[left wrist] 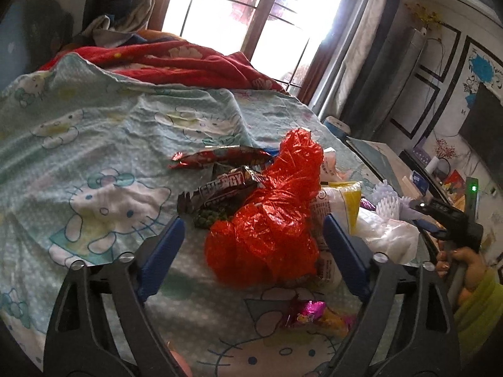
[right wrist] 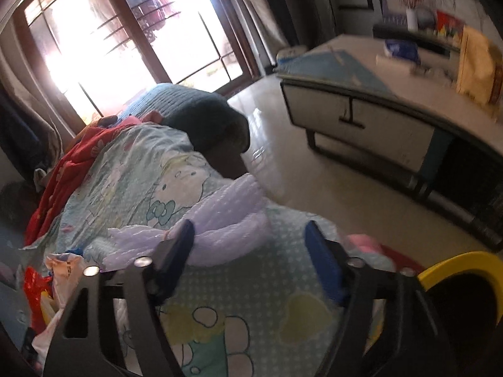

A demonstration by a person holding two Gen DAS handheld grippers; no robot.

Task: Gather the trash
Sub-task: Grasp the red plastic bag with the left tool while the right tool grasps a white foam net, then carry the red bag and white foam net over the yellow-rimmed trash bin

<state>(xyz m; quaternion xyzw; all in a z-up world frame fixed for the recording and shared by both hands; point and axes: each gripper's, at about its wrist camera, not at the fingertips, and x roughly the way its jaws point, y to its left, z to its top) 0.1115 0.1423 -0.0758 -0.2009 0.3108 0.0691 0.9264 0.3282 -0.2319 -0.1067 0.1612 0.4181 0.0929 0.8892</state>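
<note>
The left gripper [left wrist: 251, 235] hangs over a heap of trash on the bedsheet [left wrist: 94, 144], fingers spread either side of a crumpled red plastic bag [left wrist: 270, 216] — touching it or not, I cannot tell. Wrappers [left wrist: 220, 185] lie just behind, partly buried under the bag; a pink wrapper [left wrist: 309, 312] sits nearer. To the right, a white bag [left wrist: 393, 238] is half hidden.

The right gripper [right wrist: 250, 238] is about half open with nothing held; behind it lies white foam netting [right wrist: 226, 220], blurred. A yellow bin rim [right wrist: 456, 267] is cut off at the right edge.
</note>
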